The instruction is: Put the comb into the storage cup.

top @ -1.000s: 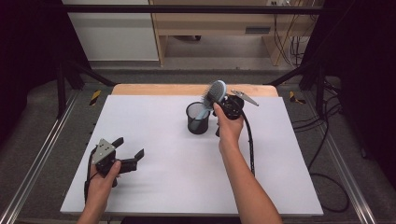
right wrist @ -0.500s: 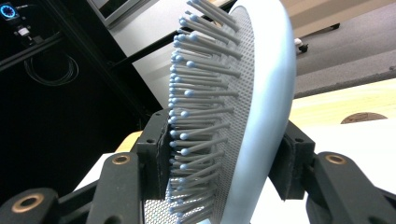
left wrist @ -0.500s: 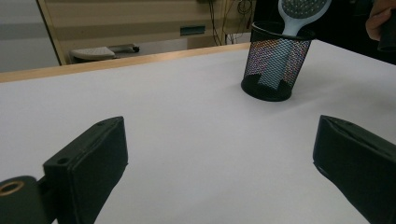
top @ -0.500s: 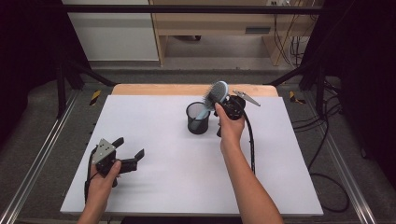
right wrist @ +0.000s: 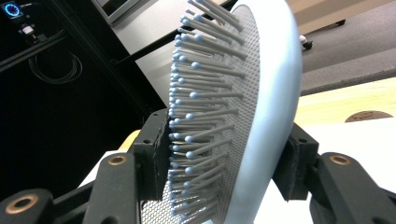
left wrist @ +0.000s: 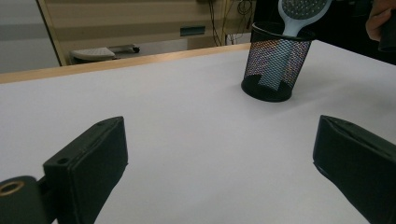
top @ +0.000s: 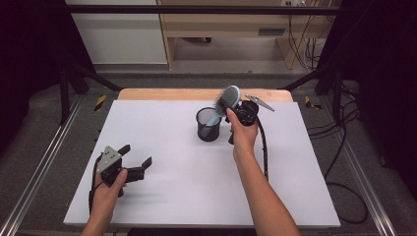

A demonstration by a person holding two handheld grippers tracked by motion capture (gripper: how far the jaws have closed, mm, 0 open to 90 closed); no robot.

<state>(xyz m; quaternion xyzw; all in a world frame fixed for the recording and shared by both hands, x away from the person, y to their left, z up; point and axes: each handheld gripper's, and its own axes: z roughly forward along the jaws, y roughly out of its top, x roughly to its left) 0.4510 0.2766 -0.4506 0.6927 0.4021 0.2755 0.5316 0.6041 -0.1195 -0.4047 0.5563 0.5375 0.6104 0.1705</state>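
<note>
So the right tongs (right wrist: 224,172) are easing open around the hairbrush (right wrist: 247,93) head, its handle in the mesh cup (top: 208,124); left tongs (left wrist: 224,163) gape wide, empty.

We have the mesh cup (top: 208,125) standing upright on the bench (top: 177,196), right of centre toward the far edge. Hairbrush (top: 226,101) sits handle-down in it, head leaning right. Right gripper (top: 235,109) just right of the cup; left gripper (top: 136,158) well apart, near-left.
</note>
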